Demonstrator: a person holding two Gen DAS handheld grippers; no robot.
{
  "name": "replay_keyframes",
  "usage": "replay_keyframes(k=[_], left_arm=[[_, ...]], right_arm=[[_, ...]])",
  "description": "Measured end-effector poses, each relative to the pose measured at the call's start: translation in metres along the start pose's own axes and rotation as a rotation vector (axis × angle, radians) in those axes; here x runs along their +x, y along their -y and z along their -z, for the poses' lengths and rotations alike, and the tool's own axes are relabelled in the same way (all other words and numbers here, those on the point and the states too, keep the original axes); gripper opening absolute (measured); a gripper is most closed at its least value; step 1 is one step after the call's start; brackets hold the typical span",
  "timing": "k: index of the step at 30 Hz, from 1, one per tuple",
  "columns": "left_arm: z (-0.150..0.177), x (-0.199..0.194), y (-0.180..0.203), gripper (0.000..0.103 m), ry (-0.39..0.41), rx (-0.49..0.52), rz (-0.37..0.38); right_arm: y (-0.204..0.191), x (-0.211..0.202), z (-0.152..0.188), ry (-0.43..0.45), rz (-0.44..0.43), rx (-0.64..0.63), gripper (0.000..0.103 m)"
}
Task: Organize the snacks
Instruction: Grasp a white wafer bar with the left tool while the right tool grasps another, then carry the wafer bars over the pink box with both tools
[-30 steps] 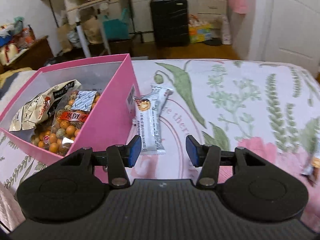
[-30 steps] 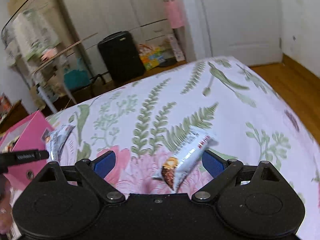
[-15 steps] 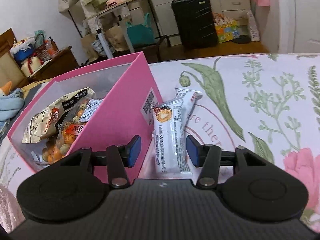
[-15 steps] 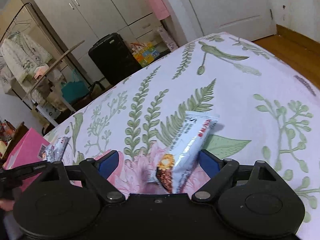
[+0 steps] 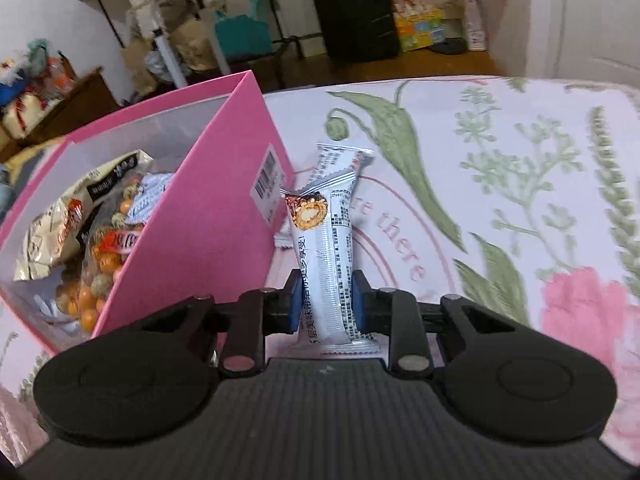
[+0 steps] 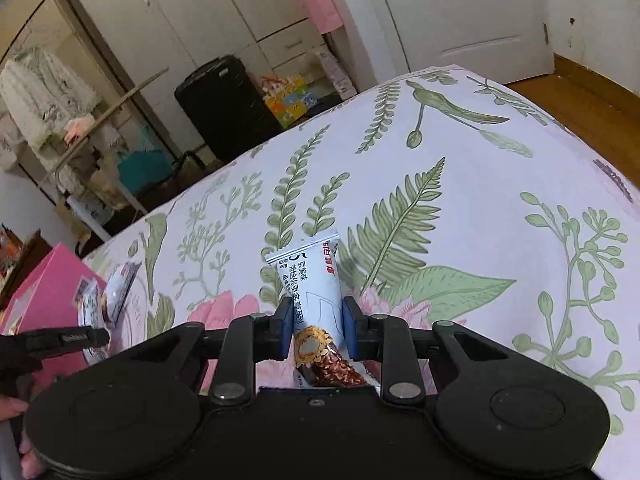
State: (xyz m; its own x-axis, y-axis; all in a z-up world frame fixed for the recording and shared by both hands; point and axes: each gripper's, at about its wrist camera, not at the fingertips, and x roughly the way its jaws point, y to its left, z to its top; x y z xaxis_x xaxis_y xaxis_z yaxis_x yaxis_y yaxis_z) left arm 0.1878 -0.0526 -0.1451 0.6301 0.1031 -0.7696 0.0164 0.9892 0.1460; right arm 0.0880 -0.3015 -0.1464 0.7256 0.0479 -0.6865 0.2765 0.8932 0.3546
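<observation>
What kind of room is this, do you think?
Most likely a bedroom. The snacks lie on a floral bedspread, with wardrobe doors, a black suitcase and a clothes rack behind it.

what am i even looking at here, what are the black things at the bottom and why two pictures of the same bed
The black shapes are two hand-held grippers, tongs with two fingers each, worked by a person rather than a robot. Each carries a wide-angle camera looking forward along its fingers, so there is one picture per hand.

In the left hand's picture, the left gripper is shut on a white snack bar. A second bar lies on the flowered bedspread behind it. Beside them stands a pink box already holding snack bags.

In the right hand's picture, the right gripper is shut on another snack bar, farther along the same bedspread. The box and the left gripper show at that picture's left edge.

Beyond the bed are a black suitcase and cupboards.
</observation>
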Motion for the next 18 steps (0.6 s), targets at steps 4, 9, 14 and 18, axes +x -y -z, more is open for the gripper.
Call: replay_keyframes(k=[4,9,14,18], left_arm=[[0.005,-0.022,-0.011,0.024,-0.01,-0.002,0.09],[0.01,-0.048,-0.031,0.024,-0.021,-0.024,0.183],[0.016,-0.067,-0.049,0.024,-0.02,-0.028,0.251],[0.017,-0.075,-0.06,0.024,-0.03,-0.053,0.288]], right_arm=[[-0.011,-0.01,0.001,-0.044,-0.04,-0.002,0.03],[-0.028,-0.024,0.007,-0.095,-0.115,0.003,0.03],[-0.049,-0.038,0.013,-0.111,-0.161,-0.034,0.03],[-0.064,-0.046,0.015,-0.12,-0.187,-0.068,0.03]])
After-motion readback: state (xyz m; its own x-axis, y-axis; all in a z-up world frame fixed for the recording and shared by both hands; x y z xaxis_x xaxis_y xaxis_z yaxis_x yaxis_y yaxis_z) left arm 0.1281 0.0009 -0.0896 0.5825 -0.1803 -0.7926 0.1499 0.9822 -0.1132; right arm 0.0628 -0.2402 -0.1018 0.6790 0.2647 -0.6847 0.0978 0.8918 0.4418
